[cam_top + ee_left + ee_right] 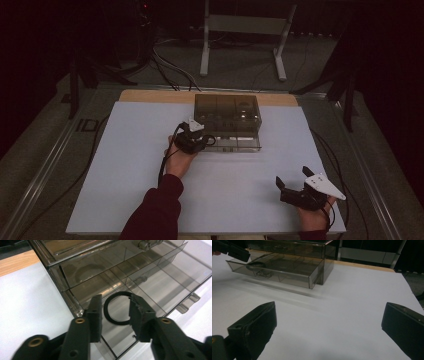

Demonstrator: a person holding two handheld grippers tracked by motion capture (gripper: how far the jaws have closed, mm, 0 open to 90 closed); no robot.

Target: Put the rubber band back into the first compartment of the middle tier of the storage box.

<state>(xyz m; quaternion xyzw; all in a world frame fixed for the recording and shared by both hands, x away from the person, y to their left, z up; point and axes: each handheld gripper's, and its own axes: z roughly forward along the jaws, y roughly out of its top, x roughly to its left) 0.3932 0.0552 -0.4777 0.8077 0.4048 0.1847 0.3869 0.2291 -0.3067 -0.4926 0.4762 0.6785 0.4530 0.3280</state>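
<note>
High view, worktop (125, 165): white sheet, smoked clear drawer box (227, 111) at far centre, drawer (235, 142) pulled toward the near edge.
High view, left gripper (196, 139): at the drawer's left front corner, hand beneath it.
High view, right gripper (295, 186): low at the near right, well apart from the box, jaws spread.
Left gripper view, black ring (117, 308): lies in a front compartment of the drawer, between the jaws.
Left gripper view, jaws: partly open, right jaw at the ring's band; actual grip cannot be told.
Right gripper view, jaws: wide apart, nothing between them.
Judged step: picking or placing the ring.
Technique: keep jaws clear of dividers, close on one side of the band only, move straight up.
</note>
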